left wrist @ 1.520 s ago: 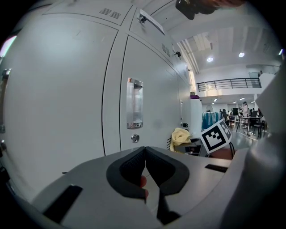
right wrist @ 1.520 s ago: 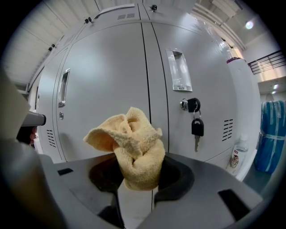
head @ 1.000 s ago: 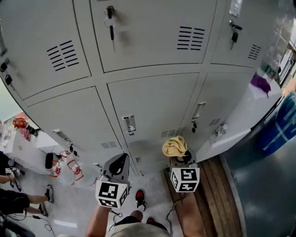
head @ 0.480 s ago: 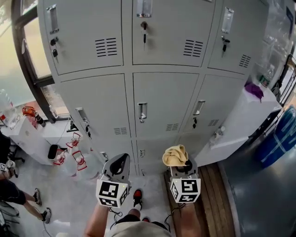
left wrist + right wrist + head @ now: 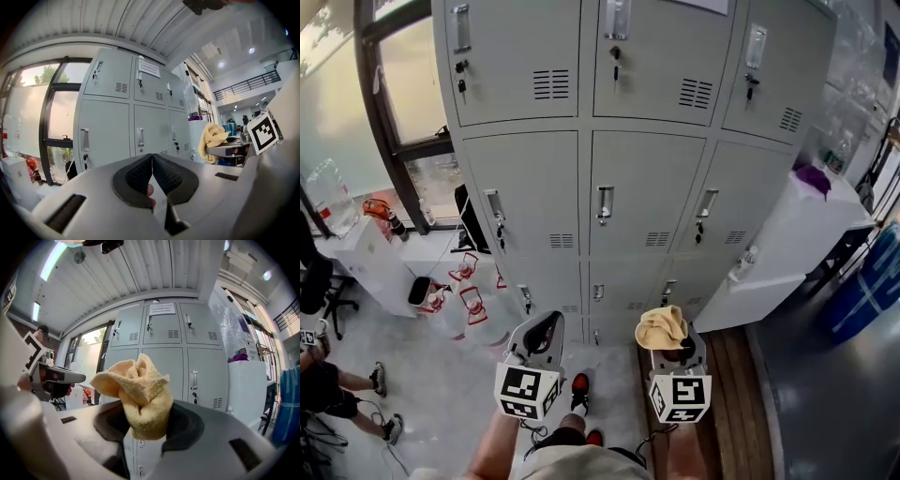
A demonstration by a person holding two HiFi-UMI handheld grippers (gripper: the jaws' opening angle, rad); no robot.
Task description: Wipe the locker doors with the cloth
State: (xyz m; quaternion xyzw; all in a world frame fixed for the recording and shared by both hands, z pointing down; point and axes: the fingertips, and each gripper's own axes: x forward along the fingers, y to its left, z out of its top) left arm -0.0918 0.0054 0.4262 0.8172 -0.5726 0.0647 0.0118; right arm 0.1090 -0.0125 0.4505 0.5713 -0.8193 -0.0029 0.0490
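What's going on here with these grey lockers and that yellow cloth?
A person stands facing a bank of grey lockers, holding a gripper in each hand. The right gripper is clamped on a bunched yellow cloth. The left gripper is closed with nothing in it. Both are held low, apart from the lockers, so the cloth touches no door and wiping is not yet under way.

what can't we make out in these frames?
Notice on a top locker door, right gripper view: print too small to read.
Cloth, right gripper view: lower end hidden between the right gripper's jaws.
Purple object at right, head view: too small to identify.
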